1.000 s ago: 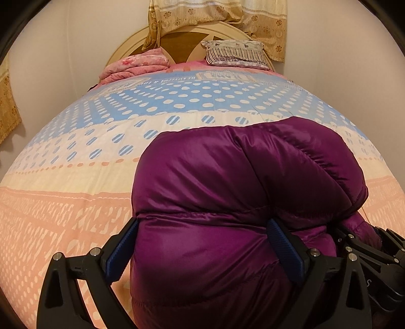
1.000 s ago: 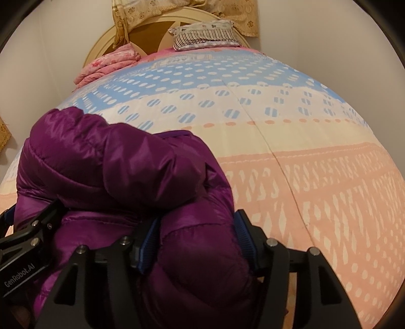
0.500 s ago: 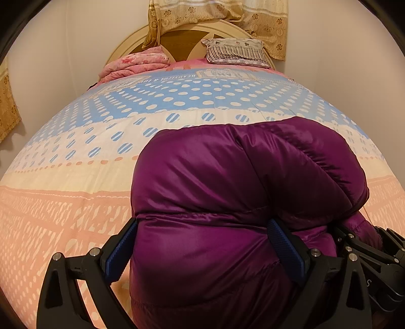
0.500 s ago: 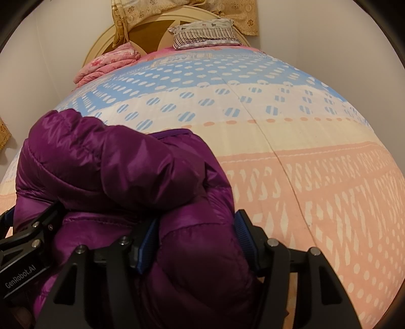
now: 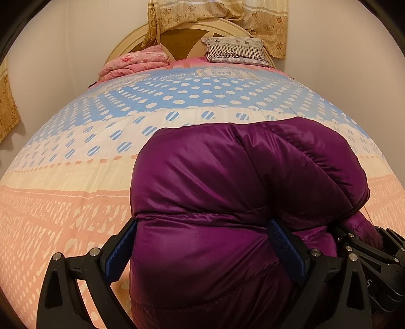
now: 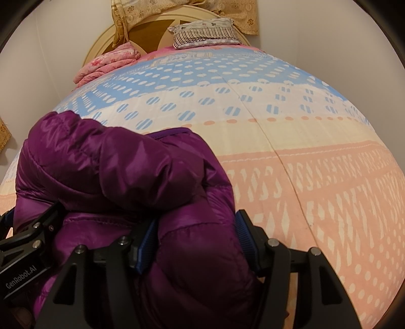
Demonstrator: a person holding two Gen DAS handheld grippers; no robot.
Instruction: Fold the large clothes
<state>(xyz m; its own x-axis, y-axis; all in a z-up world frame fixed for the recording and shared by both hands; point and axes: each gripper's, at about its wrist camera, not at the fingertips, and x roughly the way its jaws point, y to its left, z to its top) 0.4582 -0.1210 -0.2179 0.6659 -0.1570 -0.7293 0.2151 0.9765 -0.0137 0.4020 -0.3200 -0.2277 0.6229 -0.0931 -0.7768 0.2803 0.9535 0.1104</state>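
Both grippers are being shown as matte black frames: the left gripper [image 5: 202, 243] and right gripper [image 6: 195, 235] are fitted with ribbed blue pads [image 5: 119, 250] and silver screws [image 6: 272, 242]. "GenRobot.AI" is being displayed in white.

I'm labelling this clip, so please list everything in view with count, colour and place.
puffer jacket: one, purple, bundled on the near part of the bed
bedspread: one, blue, cream and peach with dots, covering the bed
folded blanket: one, pink, far left by the headboard
pillow: one, striped, far end
headboard: one, cream and brown
curtain: gold, behind the headboard
left gripper: black, blue pads, clamping the jacket
right gripper: black, blue pads, clamping the jacket
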